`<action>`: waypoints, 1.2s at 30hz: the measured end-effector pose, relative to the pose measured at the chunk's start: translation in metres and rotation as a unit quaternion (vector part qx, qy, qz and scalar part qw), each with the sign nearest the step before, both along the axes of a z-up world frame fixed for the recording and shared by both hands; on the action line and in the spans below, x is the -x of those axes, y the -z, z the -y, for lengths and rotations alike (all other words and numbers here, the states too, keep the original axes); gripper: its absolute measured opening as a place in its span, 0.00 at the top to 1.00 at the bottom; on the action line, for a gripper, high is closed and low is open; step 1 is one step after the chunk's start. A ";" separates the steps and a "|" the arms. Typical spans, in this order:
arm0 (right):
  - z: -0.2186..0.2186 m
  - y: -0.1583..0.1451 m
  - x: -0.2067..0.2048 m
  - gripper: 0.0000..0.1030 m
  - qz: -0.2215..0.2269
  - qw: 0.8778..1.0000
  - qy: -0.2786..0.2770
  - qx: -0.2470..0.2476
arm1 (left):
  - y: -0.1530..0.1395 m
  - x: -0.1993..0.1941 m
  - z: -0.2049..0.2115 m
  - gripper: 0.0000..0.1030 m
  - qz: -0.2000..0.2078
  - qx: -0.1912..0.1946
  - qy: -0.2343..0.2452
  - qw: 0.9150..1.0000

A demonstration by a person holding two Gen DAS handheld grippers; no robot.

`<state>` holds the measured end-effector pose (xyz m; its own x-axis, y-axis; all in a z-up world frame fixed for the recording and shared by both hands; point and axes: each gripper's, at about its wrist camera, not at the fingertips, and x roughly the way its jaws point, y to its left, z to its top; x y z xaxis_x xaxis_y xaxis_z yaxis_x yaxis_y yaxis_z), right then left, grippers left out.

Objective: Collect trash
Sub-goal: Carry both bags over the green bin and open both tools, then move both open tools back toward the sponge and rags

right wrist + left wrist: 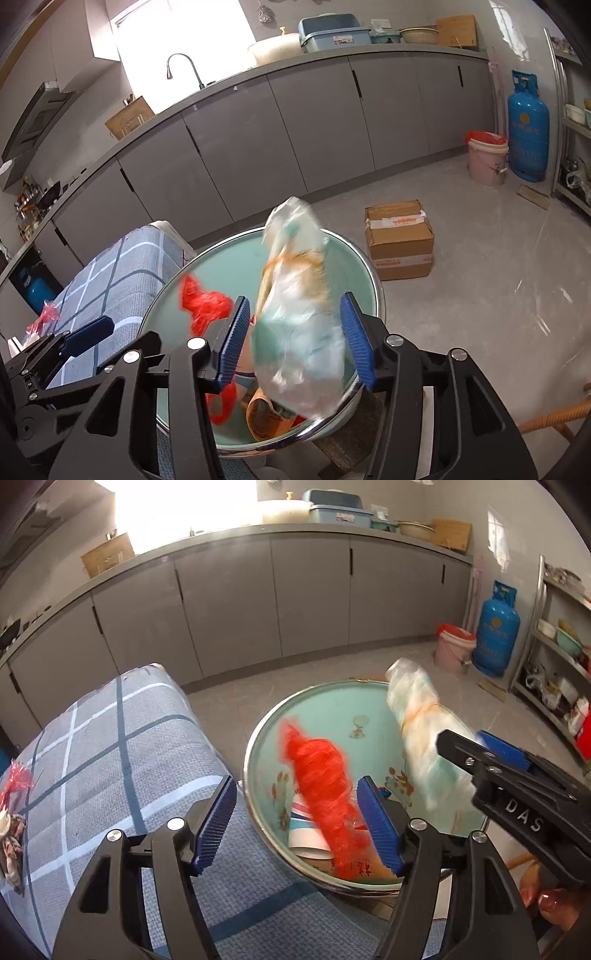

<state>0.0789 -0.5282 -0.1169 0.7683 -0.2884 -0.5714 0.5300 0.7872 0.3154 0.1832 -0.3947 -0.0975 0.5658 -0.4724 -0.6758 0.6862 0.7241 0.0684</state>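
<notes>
A mint-green enamel basin [332, 701] [229, 266] stands beside the table and holds paper scraps. A red plastic bag [325, 786] [203, 302] is blurred in the air over the basin, between my left gripper's open fingers and clear of both pads. My left gripper [299, 823] is open. A clear crumpled plastic bag [299, 325] [421, 731] is blurred in the air between my right gripper's spread fingers, over the basin. My right gripper [295, 339] is open; it also shows in the left wrist view [491, 760].
A table with a grey checked cloth [122, 757] lies left, with red wrapper trash [14, 786] at its left edge. A cardboard box [399, 240], a pink bucket [485, 158] and a blue gas cylinder [526, 125] stand on the floor. Grey cabinets line the back.
</notes>
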 end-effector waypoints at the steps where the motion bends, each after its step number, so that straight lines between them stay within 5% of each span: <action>1: 0.001 0.000 0.001 0.48 0.002 1.000 0.003 -0.002 | -0.001 0.000 -0.002 0.35 0.001 0.001 -0.006 1.000; 6: 0.005 -0.004 0.009 0.39 0.020 1.000 0.019 -0.005 | -0.003 -0.006 -0.021 0.17 0.002 0.015 -0.054 0.998; 15: -0.001 -0.008 0.008 0.34 0.025 0.999 0.018 0.012 | -0.007 -0.008 -0.055 0.08 0.008 0.022 -0.107 0.994; 36: -0.062 -0.027 -0.018 0.30 0.017 0.995 -0.037 0.093 | -0.021 -0.020 -0.180 0.06 0.022 0.044 -0.238 0.970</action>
